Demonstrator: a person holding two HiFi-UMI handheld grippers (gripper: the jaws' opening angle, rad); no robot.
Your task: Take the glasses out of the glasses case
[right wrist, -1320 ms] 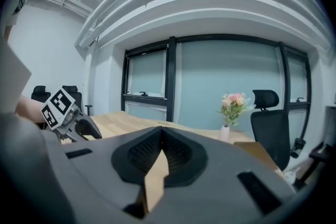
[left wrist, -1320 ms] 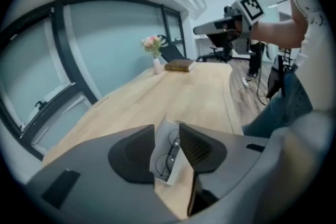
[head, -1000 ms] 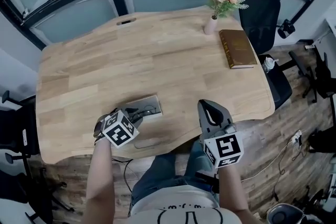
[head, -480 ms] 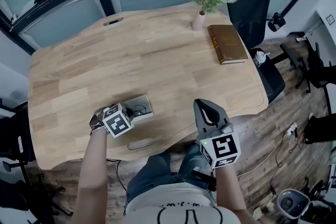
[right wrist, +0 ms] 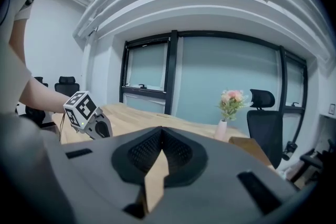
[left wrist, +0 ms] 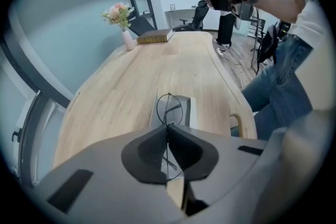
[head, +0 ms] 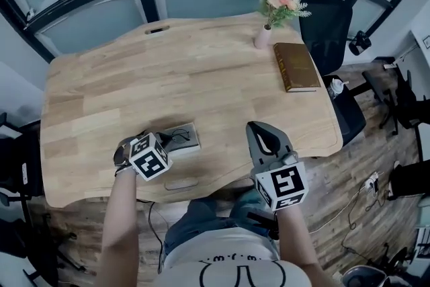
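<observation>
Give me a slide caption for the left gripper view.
Left gripper shut on thin-rimmed glasses at their open case on a wooden table.

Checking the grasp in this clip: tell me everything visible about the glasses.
The glasses are a thin, dark wire-framed pair with round, clear-looking lenses. One round rim stands on edge over the open, pale glasses case, which lies on the wooden table near its front edge. A slim part of the frame runs back between the jaws of the left gripper, which are closing on the wire and pinch it. Whether the glasses rest on the case or hang clear of it cannot be told.
</observation>
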